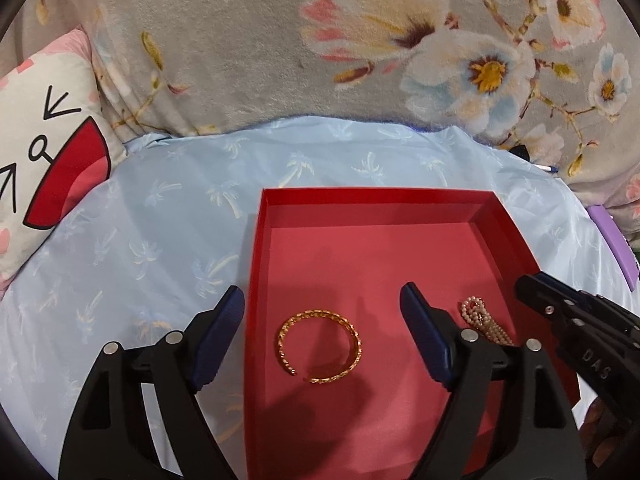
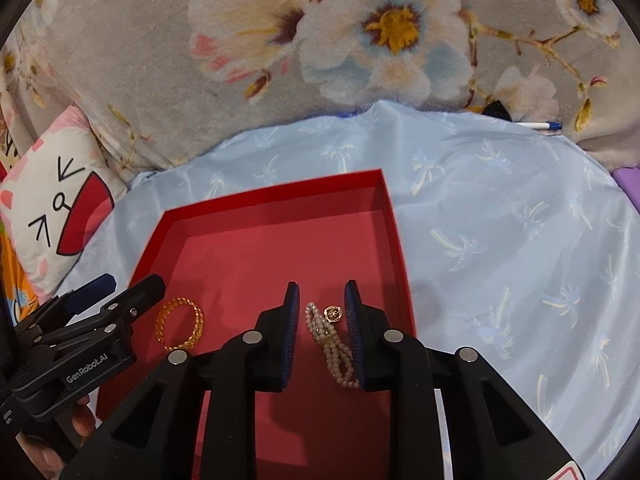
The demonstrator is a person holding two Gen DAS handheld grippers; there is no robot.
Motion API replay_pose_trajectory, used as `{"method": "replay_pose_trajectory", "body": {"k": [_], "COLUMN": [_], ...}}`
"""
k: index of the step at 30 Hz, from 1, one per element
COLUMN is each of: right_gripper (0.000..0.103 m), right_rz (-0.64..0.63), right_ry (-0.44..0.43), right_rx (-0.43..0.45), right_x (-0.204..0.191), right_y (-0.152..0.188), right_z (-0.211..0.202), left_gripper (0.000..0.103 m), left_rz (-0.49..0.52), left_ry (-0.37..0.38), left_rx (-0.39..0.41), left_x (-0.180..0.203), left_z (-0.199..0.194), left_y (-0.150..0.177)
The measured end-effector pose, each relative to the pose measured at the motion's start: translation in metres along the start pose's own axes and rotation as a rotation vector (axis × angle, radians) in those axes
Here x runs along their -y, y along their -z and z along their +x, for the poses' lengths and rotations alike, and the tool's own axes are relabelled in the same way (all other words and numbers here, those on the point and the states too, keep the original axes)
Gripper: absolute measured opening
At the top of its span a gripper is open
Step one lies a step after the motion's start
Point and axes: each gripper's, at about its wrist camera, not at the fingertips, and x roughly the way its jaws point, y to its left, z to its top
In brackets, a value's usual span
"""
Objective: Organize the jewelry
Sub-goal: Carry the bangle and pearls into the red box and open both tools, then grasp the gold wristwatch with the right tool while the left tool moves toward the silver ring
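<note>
We hold the left gripper over the near left part of the red tray, its jaws spread wide: the left blue pad hangs outside the tray's left wall, above the light blue cloth, and the right pad sits above the tray floor. The gold bangle lies flat on the tray floor between these two pads, touching neither; its open gap faces the near edge. We hold the right gripper over the near right part of the same tray, jaws set to a narrow gap. The pearl bracelet, with its small gold clasp, lies on the tray floor in that gap. The strand runs close along the inner face of the right pad; we cannot tell whether it touches that pad, and the left pad stands clear of it, so the bracelet is not clamped. From the right wrist view, the bangle lies to the left of the gripper, just beyond the tip of the left tool. From the left wrist view, the pearl bracelet lies to the right, partly hidden behind the right finger. Beyond both grippers, the cloth meets a grey floral blanket, with a cartoon-print pillow at far left.
</note>
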Motion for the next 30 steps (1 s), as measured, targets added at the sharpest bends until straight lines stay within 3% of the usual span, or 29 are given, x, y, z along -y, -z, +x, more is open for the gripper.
{"method": "replay_pose_trajectory", "body": {"k": [6, 11, 14, 16, 24, 30], "right_gripper": [0.036, 0.04, 0.04, 0.04, 0.04, 0.04], "right_rz": [0.014, 0.0, -0.011, -0.004, 0.017, -0.017], "right_ry": [-0.03, -0.045, -0.032, -0.032, -0.043, -0.014], "right_rx": [0.076, 0.1, 0.089, 0.069, -0.013, -0.055], "right_x": [0.004, 0.004, 0.002, 0.004, 0.009, 0.004], "right_y": [0.016, 0.051, 0.08, 0.101, 0.173, 0.198], "right_z": [-0.056, -0.103, -0.124, -0.134, -0.157, -0.154], "left_gripper": [0.078, 0.078, 0.08, 0.089, 0.089, 0.089], "left_rz": [-0.048, -0.078, -0.065, -0.065, -0.008, 0.008], "left_ry": [0.019, 0.03, 0.021, 0.012, 0.001, 0.005], "left_rx": [0.029, 0.041, 0.041, 0.044, -0.029, -0.079], "left_x": [-0.02, -0.039, -0.042, -0.043, -0.039, -0.031], "left_z": [-0.036, -0.079, -0.102, -0.114, -0.142, -0.138], "left_y": [0.01, 0.044, 0.07, 0.087, 0.165, 0.193]}}
